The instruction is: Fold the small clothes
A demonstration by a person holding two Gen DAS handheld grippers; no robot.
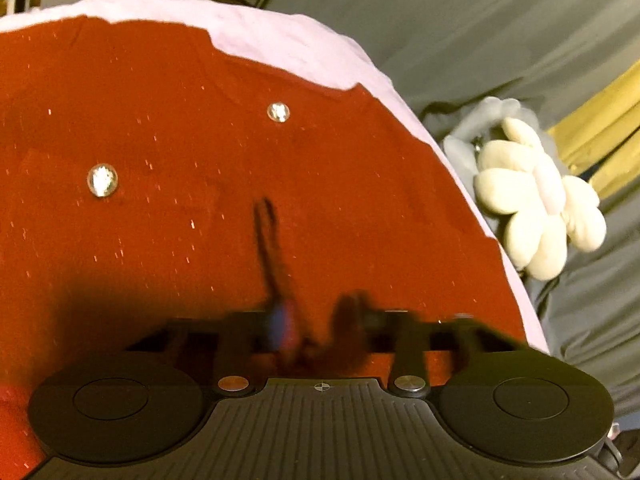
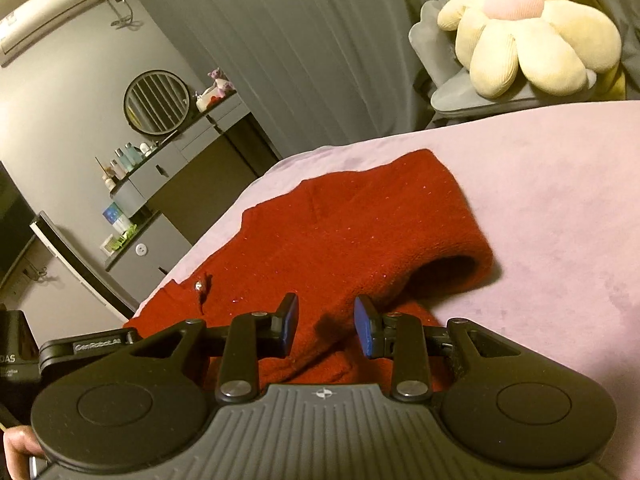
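Note:
A small red glittery knit garment (image 1: 240, 152) with two round shiny buttons (image 1: 102, 179) lies on a pale pink bed cover (image 1: 280, 40). My left gripper (image 1: 316, 332) is pressed low into the red cloth; its fingers are blurred and partly buried, with a fold of red fabric between them. In the right wrist view the same garment (image 2: 360, 232) lies with a folded sleeve (image 2: 452, 264) pointing right. My right gripper (image 2: 326, 326) hovers just above the garment's near edge with blue-padded fingers (image 2: 291, 322) apart and nothing between them.
A cream flower-shaped plush cushion (image 2: 524, 36) sits on a grey seat beyond the bed; it also shows in the left wrist view (image 1: 536, 196). Grey curtains hang behind. A grey dresser with bottles and a round mirror (image 2: 156, 102) stands at left.

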